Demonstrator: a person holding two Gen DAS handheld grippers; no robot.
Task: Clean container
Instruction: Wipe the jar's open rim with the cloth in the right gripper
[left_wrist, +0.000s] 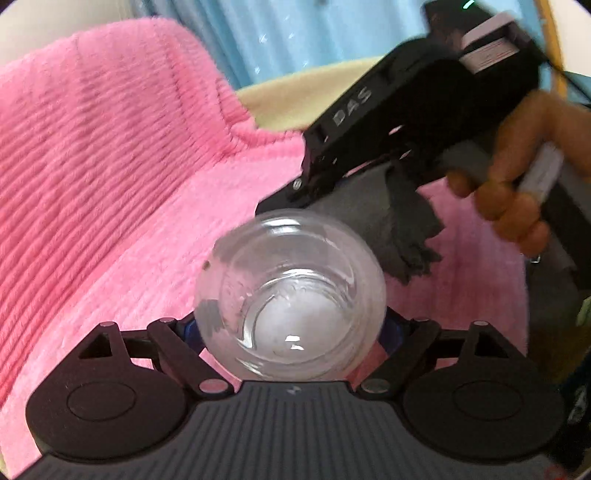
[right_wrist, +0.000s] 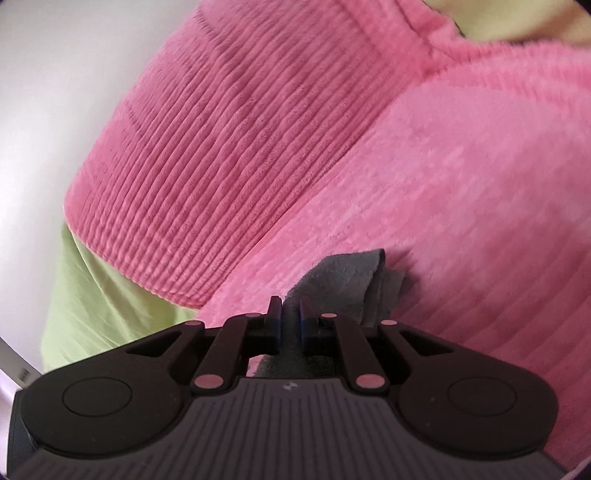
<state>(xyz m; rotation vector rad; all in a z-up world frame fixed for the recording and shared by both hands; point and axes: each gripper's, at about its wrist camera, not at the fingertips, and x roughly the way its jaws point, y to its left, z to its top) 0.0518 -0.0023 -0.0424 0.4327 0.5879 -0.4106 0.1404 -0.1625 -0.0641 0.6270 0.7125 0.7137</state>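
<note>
Left gripper (left_wrist: 290, 325) clamped on clear glass jar (left_wrist: 290, 295), right gripper (right_wrist: 290, 319) marked "DAS" pinching grey cloth (right_wrist: 343, 278), pink ribbed blanket (left_wrist: 110, 166), blue curtain (left_wrist: 295, 33) behind.

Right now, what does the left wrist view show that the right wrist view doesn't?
Only the left wrist view shows the clear glass container held in the left gripper, plus the hand holding the right gripper. Only the right wrist view shows the green sheet and the right gripper's closed fingers. Both show the grey cloth and pink blanket.
</note>
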